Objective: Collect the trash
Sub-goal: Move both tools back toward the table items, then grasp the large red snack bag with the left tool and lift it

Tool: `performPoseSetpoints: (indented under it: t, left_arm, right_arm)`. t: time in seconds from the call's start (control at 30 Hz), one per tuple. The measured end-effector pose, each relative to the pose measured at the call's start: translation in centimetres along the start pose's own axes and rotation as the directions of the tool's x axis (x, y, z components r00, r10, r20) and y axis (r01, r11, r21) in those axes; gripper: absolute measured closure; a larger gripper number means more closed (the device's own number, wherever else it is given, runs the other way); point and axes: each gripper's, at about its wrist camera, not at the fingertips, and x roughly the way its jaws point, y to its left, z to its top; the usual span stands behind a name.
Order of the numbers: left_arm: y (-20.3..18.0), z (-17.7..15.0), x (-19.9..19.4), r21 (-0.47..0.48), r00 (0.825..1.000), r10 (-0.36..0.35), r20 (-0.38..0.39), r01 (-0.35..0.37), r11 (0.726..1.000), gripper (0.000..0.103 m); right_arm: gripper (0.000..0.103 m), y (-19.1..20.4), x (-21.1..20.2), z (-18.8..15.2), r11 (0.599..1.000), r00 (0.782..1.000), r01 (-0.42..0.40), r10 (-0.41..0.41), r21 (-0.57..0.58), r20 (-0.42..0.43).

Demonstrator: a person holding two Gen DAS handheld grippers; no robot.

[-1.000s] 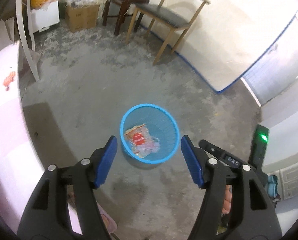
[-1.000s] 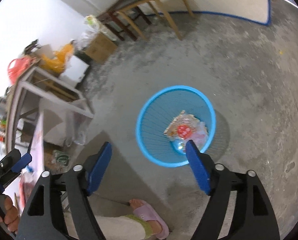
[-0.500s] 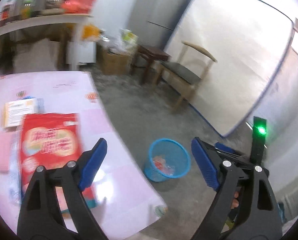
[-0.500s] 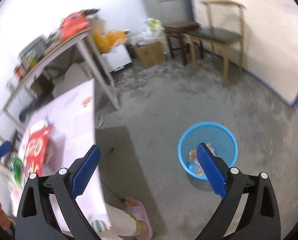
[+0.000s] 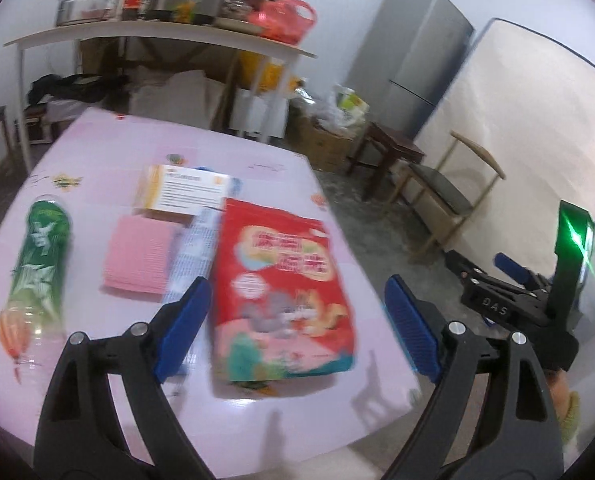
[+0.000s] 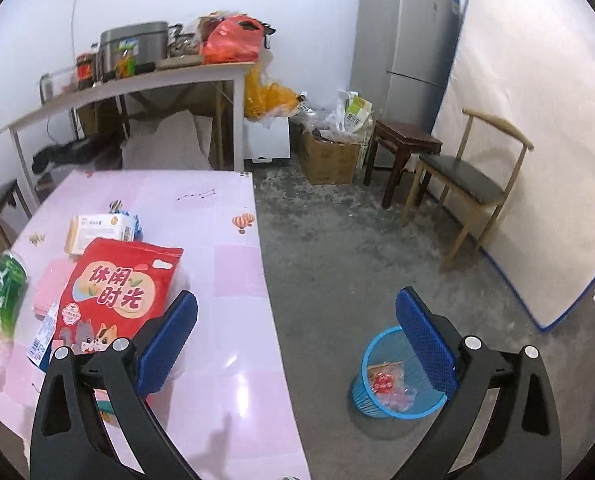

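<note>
Pink counter (image 5: pixel 257 380) carrying trash, red snack bag (image 5: pixel 285 284) beside a green bottle (image 5: pixel 37 264) and a white box (image 5: pixel 185 192), blue basket (image 6: pixel 393 384) on the floor holding wrappers, left hand-held gripper (image 5: pixel 297 320) and right hand-held gripper (image 6: pixel 297 340) both spread wide, jaws just opened, nothing between them.

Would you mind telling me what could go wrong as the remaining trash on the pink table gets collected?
1. The red snack bag overlaps the blue-white packet, so grabbing it may drag that along.
2. The green bottle lies on its side and might roll off.
3. The blue bin is small and low on the floor, so drops could miss.
</note>
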Motion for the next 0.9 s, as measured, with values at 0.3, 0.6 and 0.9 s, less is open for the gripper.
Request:
performPoseSetpoints:
  t: [0.3, 0.6, 0.9]
  left_arm:
    - [3.7, 0.2, 0.0, -0.005, 1.000, 0.018, -0.012, -0.018, 1.000, 0.011]
    - [6.2, 0.7, 0.5, -0.044, 0.999, 0.010, -0.037, -0.011, 0.999, 0.008]
    - [7.2, 0.8, 0.9, -0.069, 0.999, -0.027, -0.029, 0.025, 0.997, 0.008]
  right_arm:
    - [0.006, 3.1, -0.3, 1.6, 0.991, 0.990, -0.134, 0.133, 0.013, 0.036]
    - [0.006, 4.0, 1.9, 2.7, 0.972, 0.976, -0.216, 0.219, 0.093, -0.018]
    - [0.006, 4.0, 4.2, 2.9, 0.954, 0.956, -0.254, 0.273, 0.162, -0.107]
